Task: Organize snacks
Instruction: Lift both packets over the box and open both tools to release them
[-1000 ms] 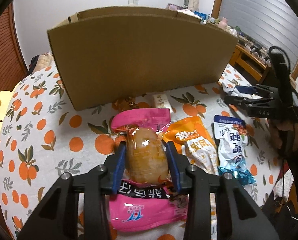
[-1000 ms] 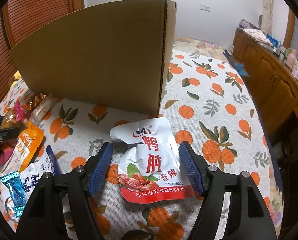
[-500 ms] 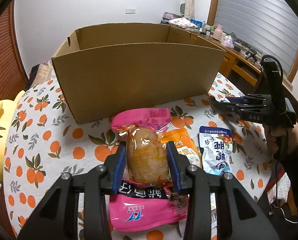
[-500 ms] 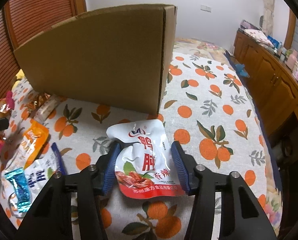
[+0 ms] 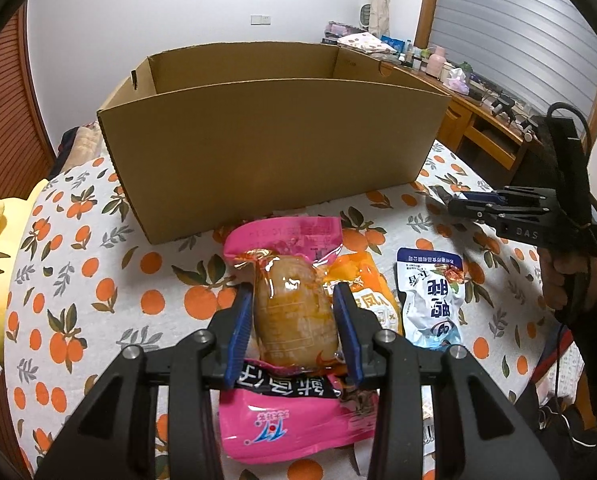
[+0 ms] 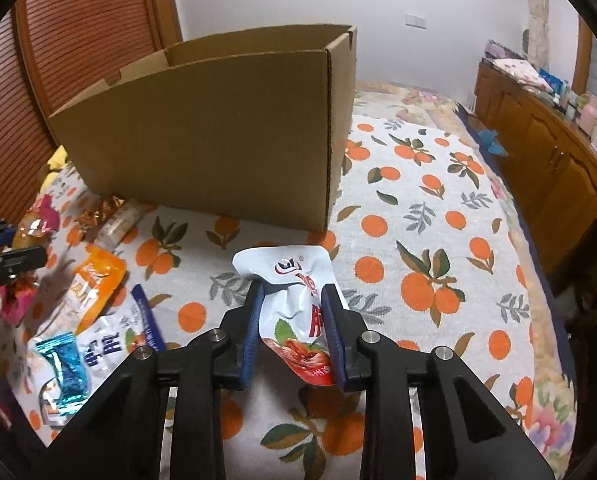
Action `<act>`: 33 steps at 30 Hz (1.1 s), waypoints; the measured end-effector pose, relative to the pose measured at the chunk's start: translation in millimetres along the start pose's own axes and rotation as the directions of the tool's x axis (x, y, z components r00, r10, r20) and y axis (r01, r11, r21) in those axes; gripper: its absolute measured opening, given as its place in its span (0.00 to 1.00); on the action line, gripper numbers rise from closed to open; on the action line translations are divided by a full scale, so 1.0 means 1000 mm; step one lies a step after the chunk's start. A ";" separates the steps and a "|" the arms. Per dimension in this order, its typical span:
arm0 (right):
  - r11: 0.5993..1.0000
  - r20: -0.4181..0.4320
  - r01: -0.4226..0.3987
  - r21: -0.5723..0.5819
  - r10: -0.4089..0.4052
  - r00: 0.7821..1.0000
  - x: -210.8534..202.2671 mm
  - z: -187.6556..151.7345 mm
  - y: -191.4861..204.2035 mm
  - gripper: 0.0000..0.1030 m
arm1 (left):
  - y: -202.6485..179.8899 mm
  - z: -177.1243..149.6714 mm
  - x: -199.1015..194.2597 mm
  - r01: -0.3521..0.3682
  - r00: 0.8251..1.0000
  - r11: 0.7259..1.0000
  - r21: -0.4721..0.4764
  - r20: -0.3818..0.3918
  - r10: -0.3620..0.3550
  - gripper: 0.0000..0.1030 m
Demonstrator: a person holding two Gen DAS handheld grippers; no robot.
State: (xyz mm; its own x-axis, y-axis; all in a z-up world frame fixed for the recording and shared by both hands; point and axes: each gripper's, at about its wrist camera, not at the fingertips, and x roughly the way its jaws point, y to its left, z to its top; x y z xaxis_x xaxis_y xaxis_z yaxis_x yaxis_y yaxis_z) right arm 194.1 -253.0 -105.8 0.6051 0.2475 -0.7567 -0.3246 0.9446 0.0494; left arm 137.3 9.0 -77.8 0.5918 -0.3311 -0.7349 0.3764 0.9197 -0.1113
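My left gripper (image 5: 292, 296) is shut on a clear pack of orange-brown food (image 5: 294, 320), held above a pink snack pack (image 5: 286, 420). Behind stands an open cardboard box (image 5: 274, 148), its inside hidden below the rim. In the right wrist view my right gripper (image 6: 292, 292) has its jaws closing on a white pouch with red print (image 6: 290, 268). The blue pads press its sides and the pouch is crumpled between them. The box (image 6: 218, 132) stands just beyond it. The right gripper (image 5: 470, 204) also shows at the right of the left wrist view.
An orange pouch (image 5: 370, 280) and a white-and-blue pouch (image 5: 434, 300) lie on the orange-print tablecloth (image 5: 98, 280). A blue candy (image 6: 68, 368) and small snacks (image 6: 118, 220) lie near the box. A wooden cabinet (image 6: 546, 148) runs along the right.
The right jaws closed from wide apart onto the white pouch and squeezed it narrow. The left gripper rose a little with its pack, so the box's open top came into sight.
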 end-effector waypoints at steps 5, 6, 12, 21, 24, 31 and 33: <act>1.000 0.011 -0.016 -0.002 0.016 1.000 -0.005 -0.001 0.003 0.25 | -0.004 0.000 0.001 0.006 1.000 1.000 0.008 -0.002 -0.006 0.37; 1.000 0.013 -0.019 -0.001 0.019 1.000 -0.005 -0.001 0.003 0.24 | -0.004 0.000 0.001 0.006 1.000 1.000 0.007 -0.002 -0.006 0.37; 0.999 0.014 -0.039 -0.025 0.039 0.999 -0.011 -0.001 0.012 0.23 | -0.006 -0.001 0.002 0.005 1.000 1.000 0.005 -0.004 -0.005 0.37; 0.998 0.058 -0.042 -0.043 0.045 0.997 -0.029 0.004 0.022 0.23 | -0.009 0.012 -0.010 0.014 1.000 1.000 0.017 0.028 -0.014 0.37; 0.997 0.088 -0.048 -0.058 0.053 0.995 -0.042 0.011 0.026 0.23 | -0.010 0.024 -0.018 0.018 0.998 1.000 0.023 0.051 -0.020 0.37; 0.993 0.155 -0.058 -0.098 0.073 0.985 -0.069 0.031 0.037 0.23 | -0.011 0.058 -0.035 0.028 0.993 0.999 0.041 0.116 -0.033 0.37; 0.992 0.176 -0.062 -0.114 0.081 0.981 -0.075 0.038 0.040 0.23 | -0.010 0.069 -0.038 0.026 0.991 0.999 0.047 0.134 -0.032 0.37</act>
State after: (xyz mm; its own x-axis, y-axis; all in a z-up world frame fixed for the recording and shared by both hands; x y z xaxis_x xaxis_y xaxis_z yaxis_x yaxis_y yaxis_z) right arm 163.6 -226.0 -22.2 0.6950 0.3576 -0.6238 -0.4420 0.8968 0.0217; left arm 159.8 -2.0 -2.6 0.6692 -0.3859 -0.6350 0.4248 0.8998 -0.0991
